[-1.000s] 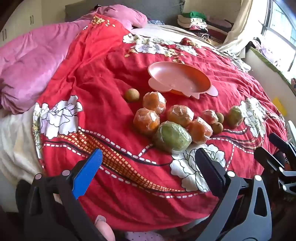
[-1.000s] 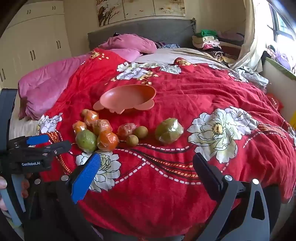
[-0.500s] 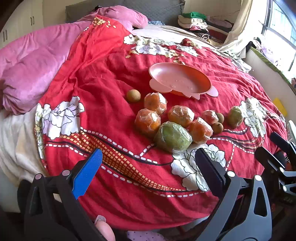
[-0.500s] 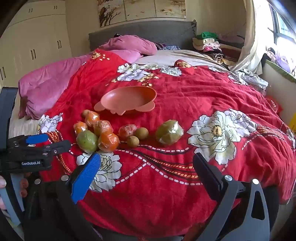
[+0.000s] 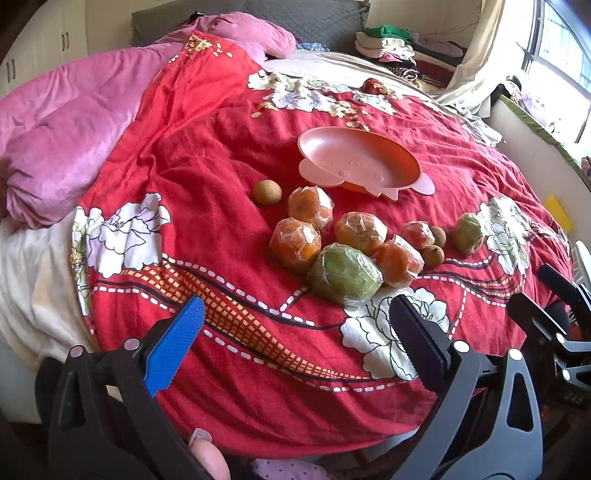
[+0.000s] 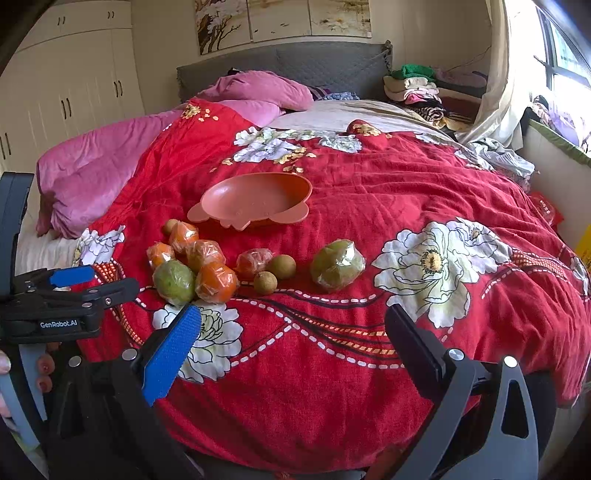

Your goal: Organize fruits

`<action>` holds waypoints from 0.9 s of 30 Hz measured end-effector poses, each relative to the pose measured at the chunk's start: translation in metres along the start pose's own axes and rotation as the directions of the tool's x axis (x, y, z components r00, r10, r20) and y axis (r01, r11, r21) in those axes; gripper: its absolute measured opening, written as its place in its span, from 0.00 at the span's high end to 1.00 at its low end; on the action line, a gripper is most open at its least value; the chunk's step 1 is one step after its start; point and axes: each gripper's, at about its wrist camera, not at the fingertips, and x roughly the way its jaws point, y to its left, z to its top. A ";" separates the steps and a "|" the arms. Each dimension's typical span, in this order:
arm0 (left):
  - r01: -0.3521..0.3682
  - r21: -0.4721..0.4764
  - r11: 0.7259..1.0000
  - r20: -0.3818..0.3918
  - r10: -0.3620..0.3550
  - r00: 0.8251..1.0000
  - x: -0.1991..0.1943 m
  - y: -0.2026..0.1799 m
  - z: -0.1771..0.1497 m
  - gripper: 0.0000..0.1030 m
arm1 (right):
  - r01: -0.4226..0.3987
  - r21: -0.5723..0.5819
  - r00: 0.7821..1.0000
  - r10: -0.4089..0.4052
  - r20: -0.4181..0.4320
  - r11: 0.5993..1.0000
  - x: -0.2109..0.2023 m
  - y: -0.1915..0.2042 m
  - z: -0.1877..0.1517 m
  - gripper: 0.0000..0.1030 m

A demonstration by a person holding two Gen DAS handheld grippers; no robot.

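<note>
My left tongs point(image 5: 291, 332) and right tongs point(image 6: 291, 332) gape empty, short of the shallow pink plastic bowl point(image 5: 388, 147). The plastic-wrapped green fruit point(image 5: 345, 273) nearest them could slip on its film and roll across the soft red floral quilt point(image 5: 207, 147).

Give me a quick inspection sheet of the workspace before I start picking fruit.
Surface: red floral blanket on a bed, soft and wrinkled.
Job's things: pink bowl, empty, behind the fruit. Cluster of wrapped oranges beside a wrapped green fruit; a second wrapped green fruit lies apart to the right; small brown fruits between them, one more at the cluster's far left.
Clutter: pink duvet at the blanket's left; folded clothes near the headboard.
Grippers: left gripper and right gripper open, empty, short of the fruit.
Cables: nothing seen.
Surroundings: wardrobe, window, wall pictures.
</note>
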 end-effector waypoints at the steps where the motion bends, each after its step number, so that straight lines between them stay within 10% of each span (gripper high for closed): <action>1: -0.003 0.000 1.000 0.002 0.003 1.000 0.000 0.000 0.000 0.08 | -0.001 -0.001 1.000 0.001 0.000 1.000 0.000 0.000 0.000 0.04; 27: 0.000 -0.001 1.000 0.002 0.000 1.000 -0.001 -0.001 -0.001 0.08 | 0.005 -0.004 1.000 -0.005 0.004 1.000 -0.001 0.000 0.000 0.04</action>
